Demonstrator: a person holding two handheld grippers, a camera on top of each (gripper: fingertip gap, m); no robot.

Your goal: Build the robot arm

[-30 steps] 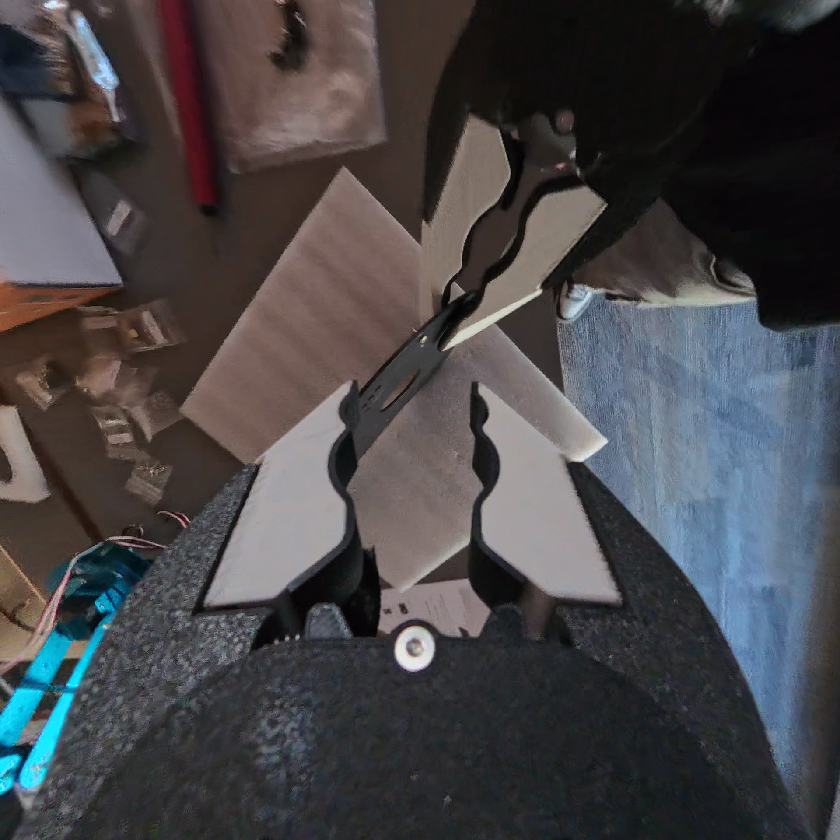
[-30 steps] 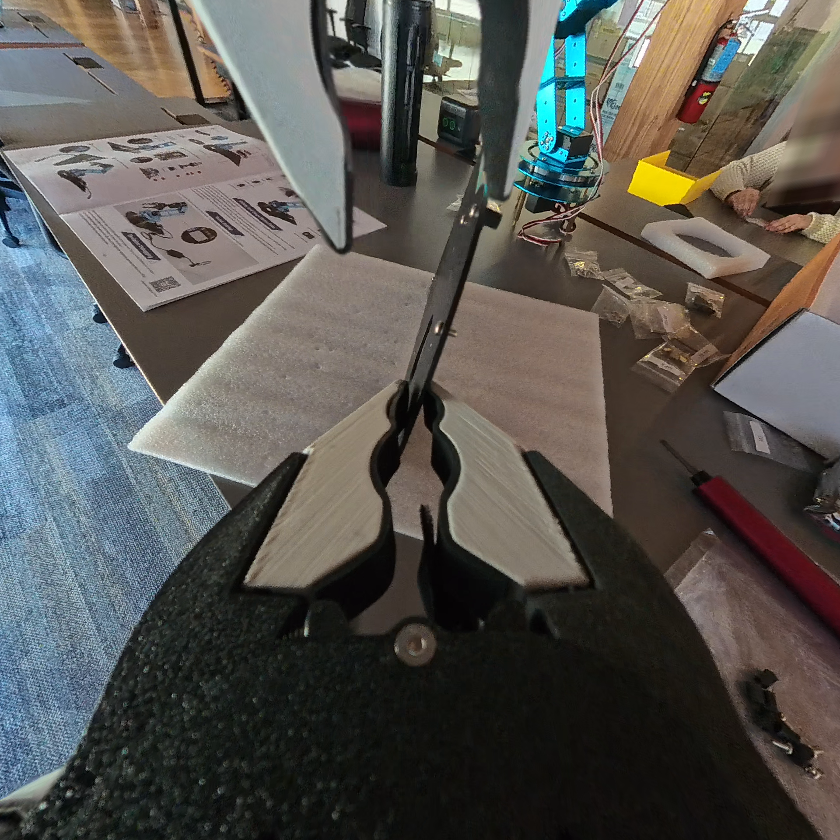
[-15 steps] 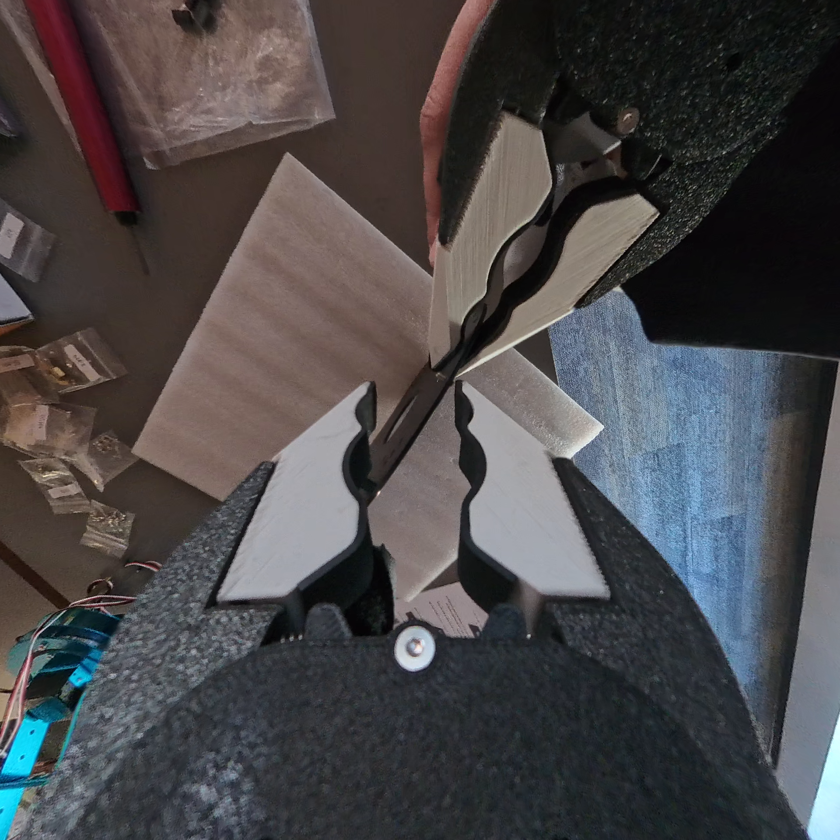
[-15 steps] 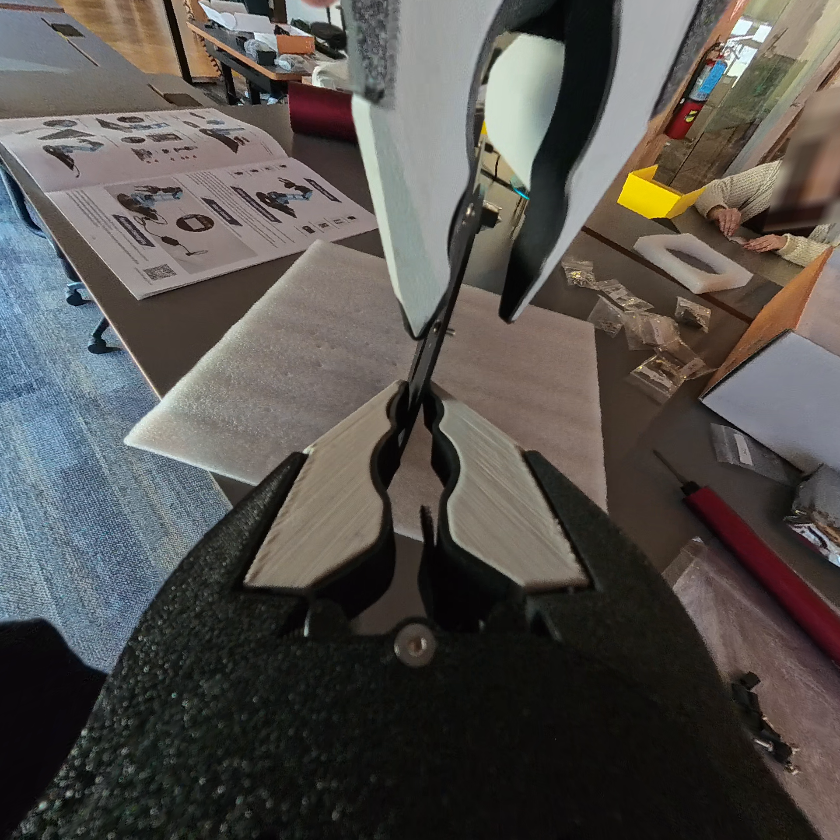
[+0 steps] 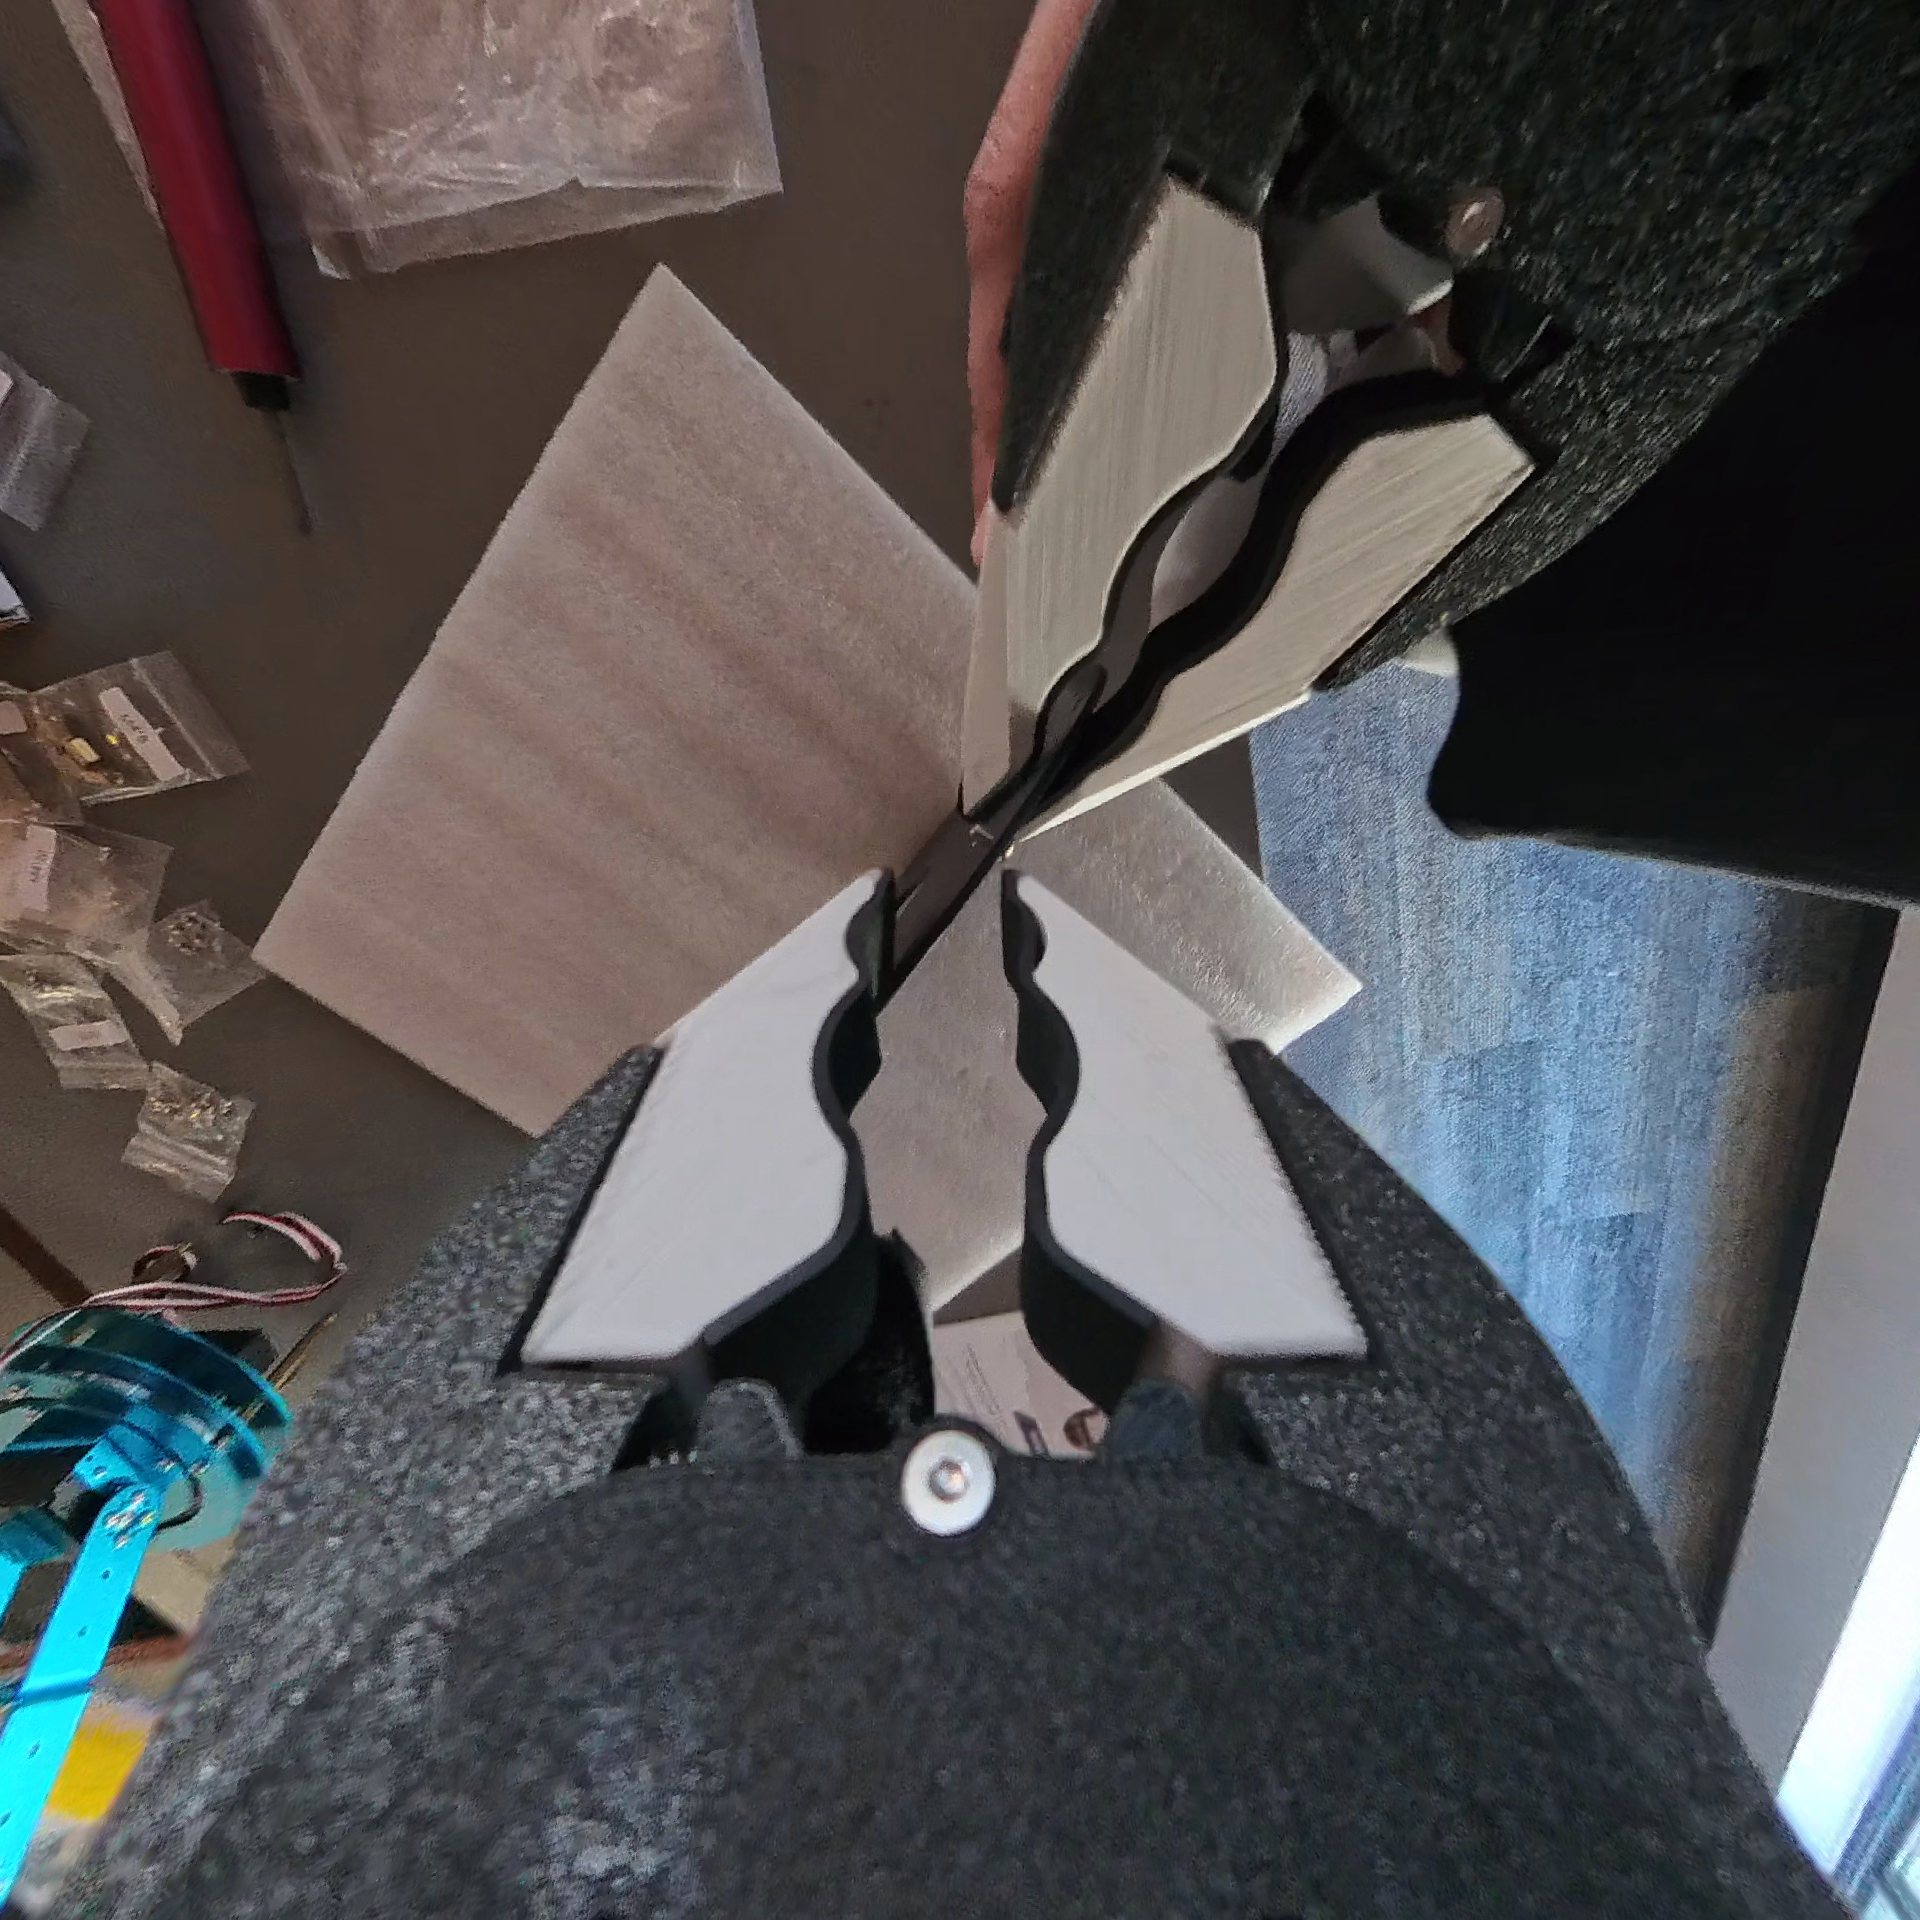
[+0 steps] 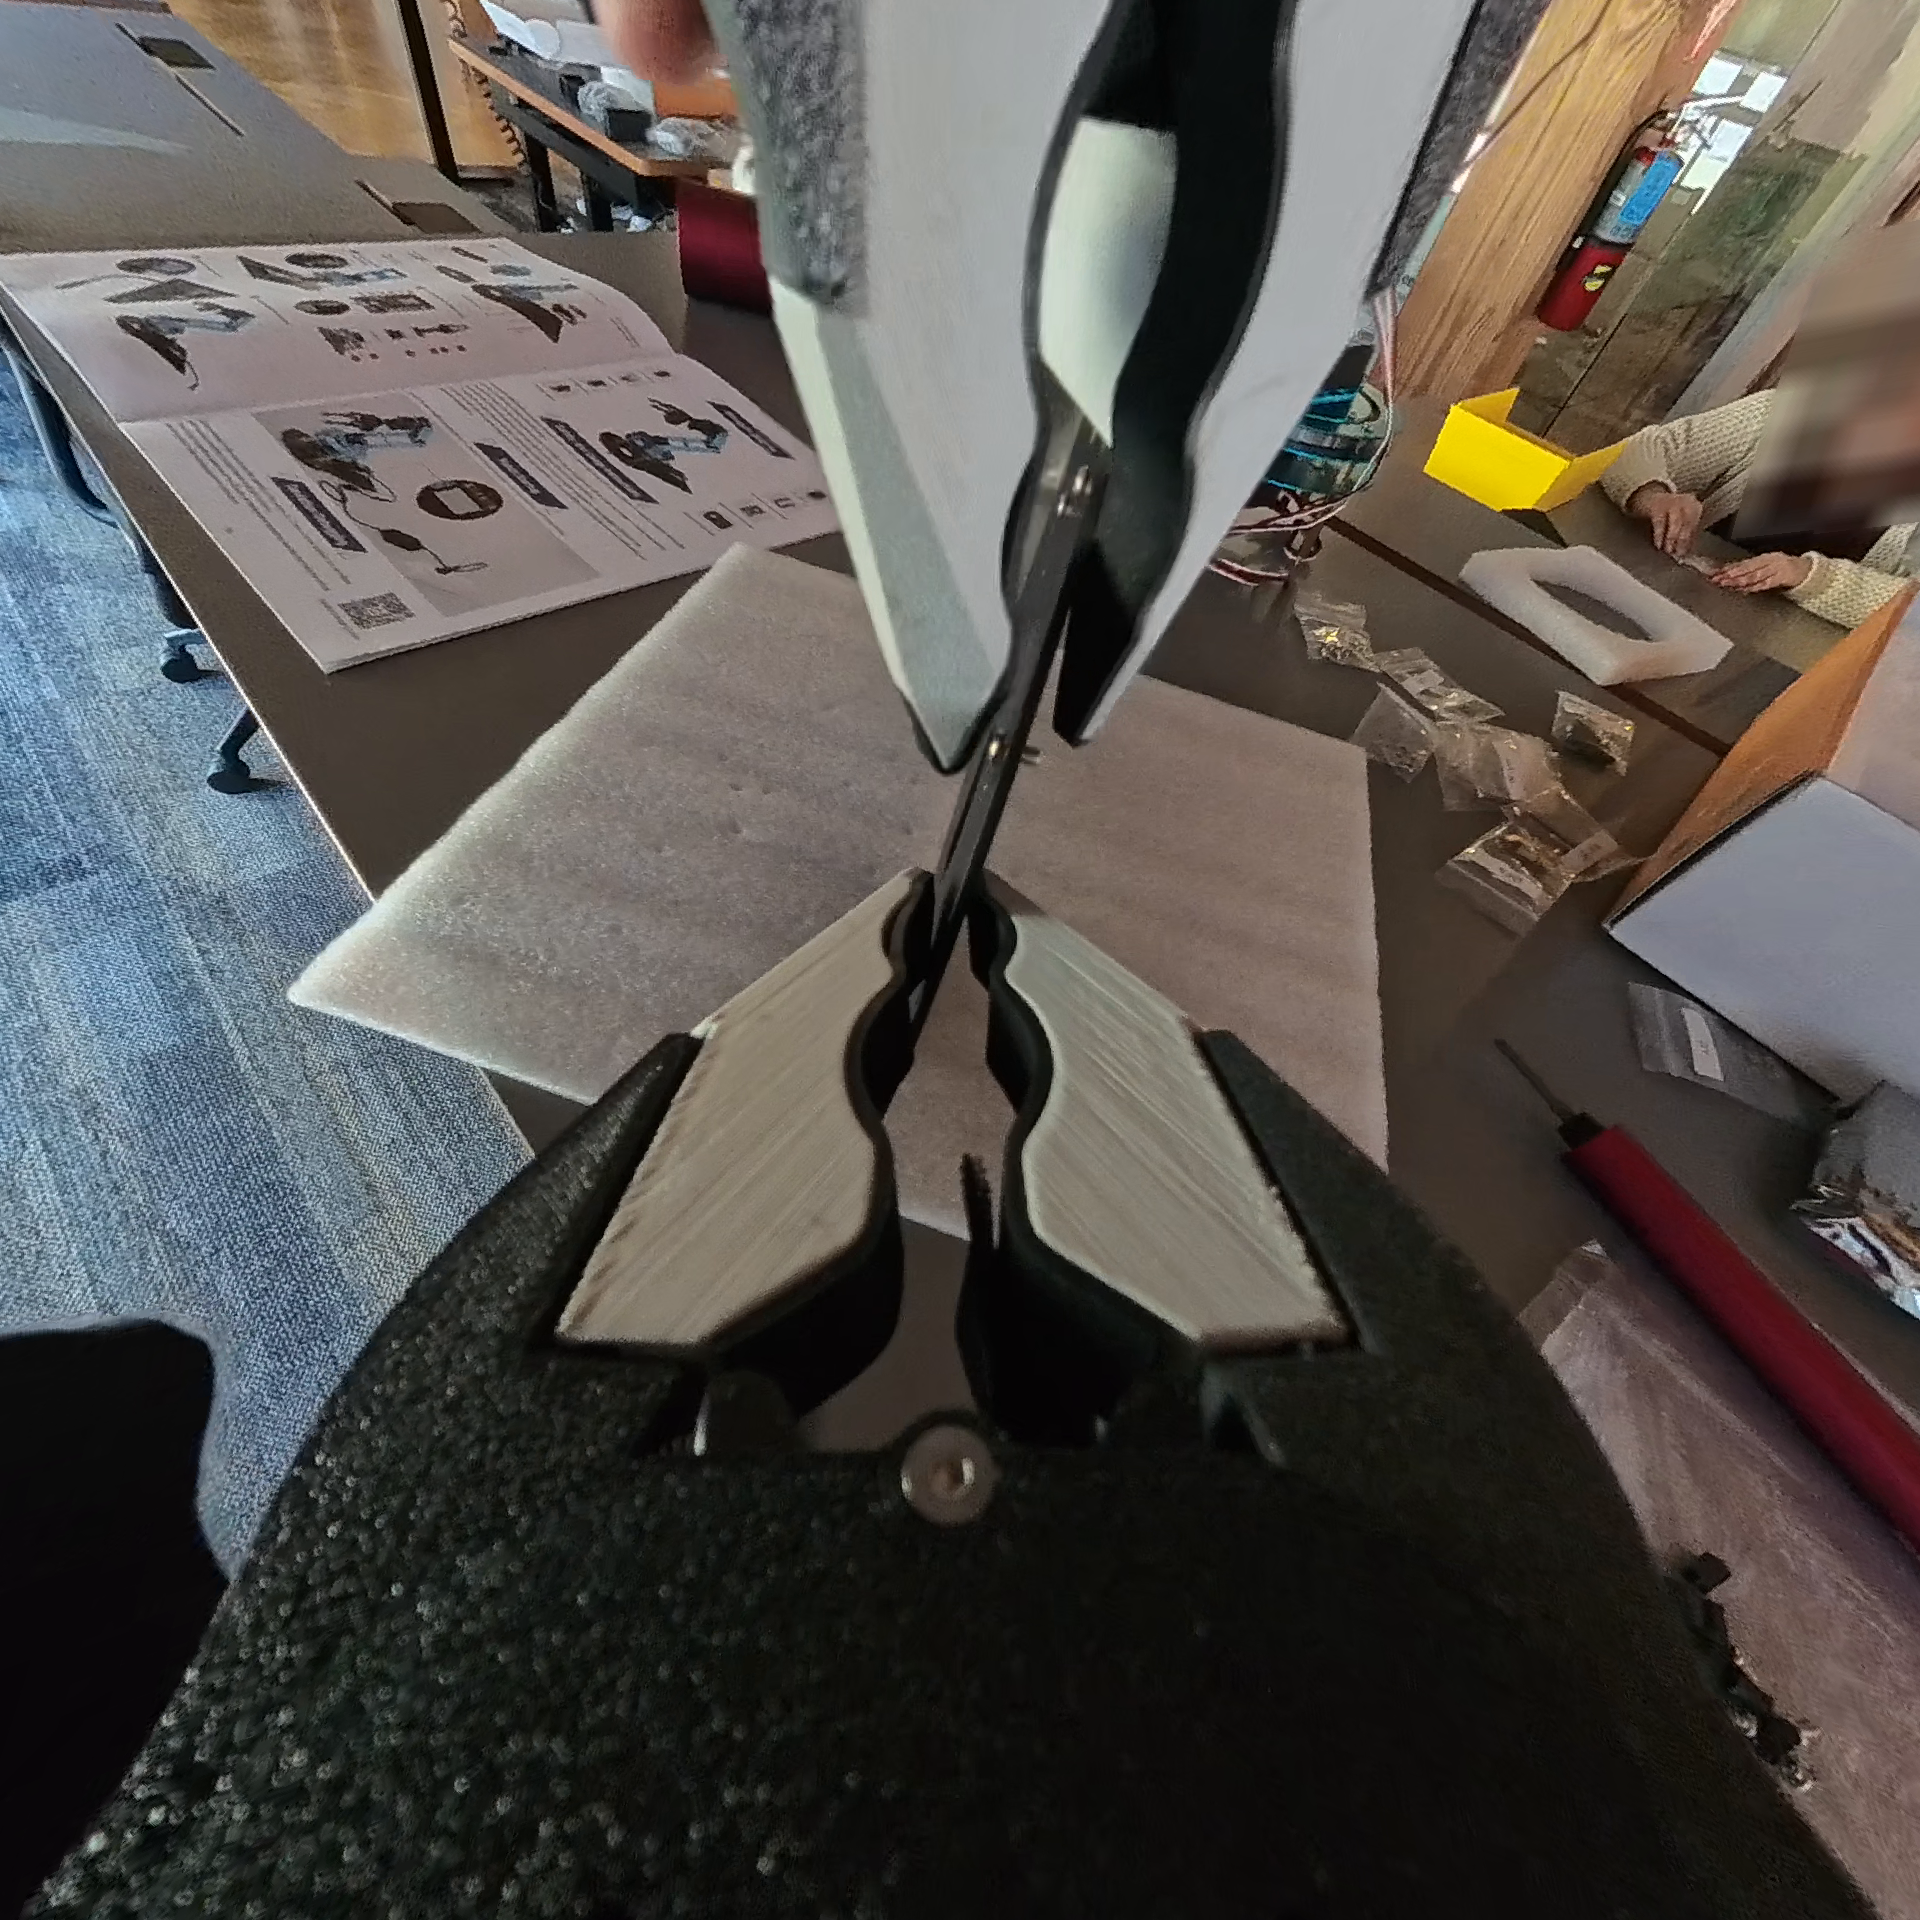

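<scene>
Foam sheet (image 6: 727, 831) on dark table (image 6: 436, 748), blue carpet (image 6: 156, 935), right fingers (image 6: 951, 914) clamping black strip (image 6: 982, 800), left fingers (image 5: 940, 904) wide.

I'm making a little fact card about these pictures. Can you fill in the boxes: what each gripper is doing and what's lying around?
Right gripper: shut on the black metal strip
Left gripper: open, jaws around the strip's free end
Underneath: white foam sheet on the dark table
Left side: open instruction booklet
Right side: small parts bags, red-handled tool
Behind: blue robot arm kit, yellow box
</scene>
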